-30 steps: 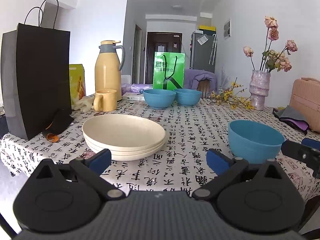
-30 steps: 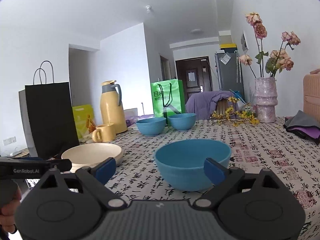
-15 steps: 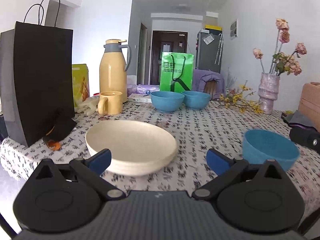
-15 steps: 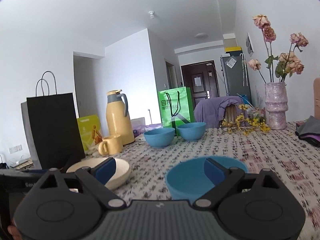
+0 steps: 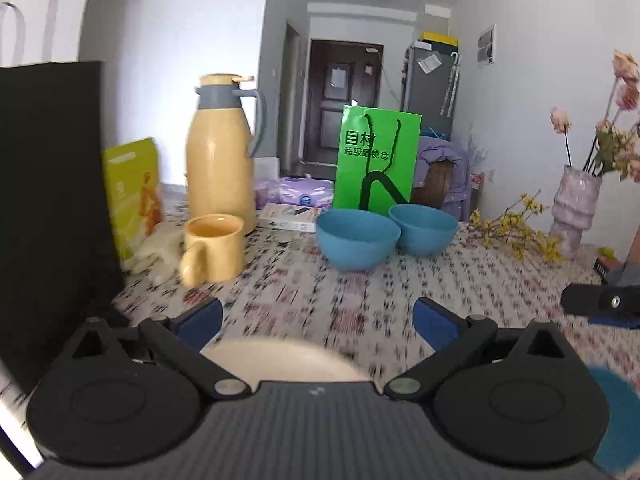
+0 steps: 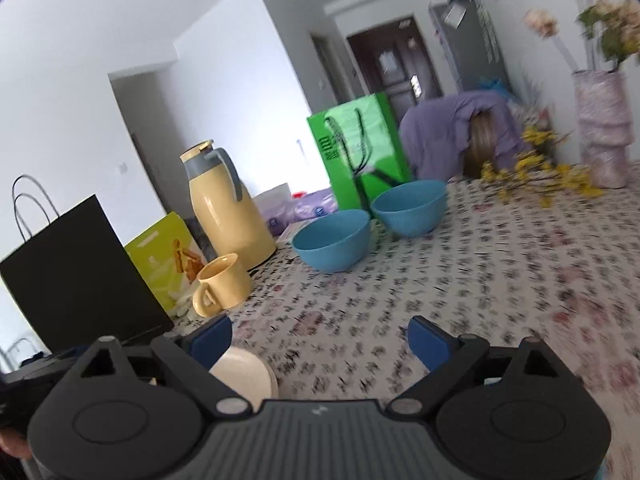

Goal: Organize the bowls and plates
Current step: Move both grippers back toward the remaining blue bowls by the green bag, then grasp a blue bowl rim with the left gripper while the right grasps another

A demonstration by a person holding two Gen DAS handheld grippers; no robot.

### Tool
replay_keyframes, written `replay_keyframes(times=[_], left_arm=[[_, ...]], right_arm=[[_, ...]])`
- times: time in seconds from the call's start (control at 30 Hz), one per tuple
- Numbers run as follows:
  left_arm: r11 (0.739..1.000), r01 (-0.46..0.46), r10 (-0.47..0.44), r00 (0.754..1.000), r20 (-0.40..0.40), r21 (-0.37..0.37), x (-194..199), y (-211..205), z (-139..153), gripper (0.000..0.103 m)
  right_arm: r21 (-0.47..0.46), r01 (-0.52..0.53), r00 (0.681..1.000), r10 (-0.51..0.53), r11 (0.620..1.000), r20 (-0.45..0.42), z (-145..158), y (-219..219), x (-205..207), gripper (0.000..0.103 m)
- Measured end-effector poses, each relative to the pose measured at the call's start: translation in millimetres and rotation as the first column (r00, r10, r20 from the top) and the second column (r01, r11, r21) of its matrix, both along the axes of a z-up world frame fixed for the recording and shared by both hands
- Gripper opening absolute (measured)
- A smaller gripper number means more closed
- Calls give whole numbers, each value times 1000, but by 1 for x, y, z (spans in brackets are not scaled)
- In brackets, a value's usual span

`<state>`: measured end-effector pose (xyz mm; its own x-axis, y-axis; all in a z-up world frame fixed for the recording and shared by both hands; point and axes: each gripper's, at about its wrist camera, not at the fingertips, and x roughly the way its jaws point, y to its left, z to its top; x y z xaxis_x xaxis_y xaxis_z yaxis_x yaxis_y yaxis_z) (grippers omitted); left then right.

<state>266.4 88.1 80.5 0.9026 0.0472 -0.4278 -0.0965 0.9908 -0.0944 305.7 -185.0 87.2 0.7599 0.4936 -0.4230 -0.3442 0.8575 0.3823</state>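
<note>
Cream plates (image 5: 284, 360) lie stacked at the near table edge, directly under the left gripper (image 5: 318, 322), whose jaws stand wide apart, holding nothing. The right gripper (image 6: 320, 338) is likewise wide open and empty. Two blue bowls (image 5: 358, 238) sit well beyond. Advice: lower squarely over the rim before closing. The patterned tablecloth (image 6: 460, 272) is crowded with a flask (image 5: 222, 148) and mug (image 5: 212, 248).

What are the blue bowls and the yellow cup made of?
The two blue bowls look like matte plastic or melamine: even colour, soft dull sheen, no glaze shine. The yellow cup looks the same, smooth and matte. Ceramic cannot be ruled out.
</note>
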Motion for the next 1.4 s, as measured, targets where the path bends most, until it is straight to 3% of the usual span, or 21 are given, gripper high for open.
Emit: replay_keyframes(times=[0.13, 0.27, 0.47, 0.63, 0.83, 1.0, 1.03, 1.1, 1.2, 1.4], left_arm=[[998, 9, -11, 999, -38, -61, 63, 19, 11, 103], [994, 17, -26, 996, -85, -109, 128, 34, 12, 103], [985, 28, -56, 985, -165, -170, 220, 50, -4, 103], [982, -25, -17, 975, -222, -185, 285, 56, -23, 100], [977, -13, -44, 964, -262, -212, 330, 62, -44, 73], [973, -3, -75, 941, -329, -229, 356, 64, -63, 49], [974, 3, -82, 938, -338, -228, 358, 63, -66, 43], [974, 18, -103, 926, -364, -228, 362, 60, -74, 20], [973, 13, -104, 916, -387, -231, 364, 58, -82, 14], [972, 11, -106, 913, -394, -234, 353, 58, -75, 14]], right_arm=[[1, 10, 999, -10, 1000, -46, 8, 14, 61, 95], [53, 27, 985, -18, 998, -170, 8, 22, 127, 95], [86, 91, 963, -66, 992, -260, -1, 32, 217, 95], [54, 107, 948, -86, 993, -308, -26, 51, 293, 90], [42, 109, 917, -84, 993, -391, -66, 70, 348, 66], [50, 74, 910, -46, 996, -412, -82, 83, 364, 42], [49, 65, 911, -39, 997, -410, -84, 87, 366, 39], [41, 57, 911, -35, 998, -410, -85, 91, 367, 30], [2, 58, 911, -53, 998, -408, -86, 95, 367, 21], [-25, 48, 906, -54, 999, -420, -82, 97, 362, 19]])
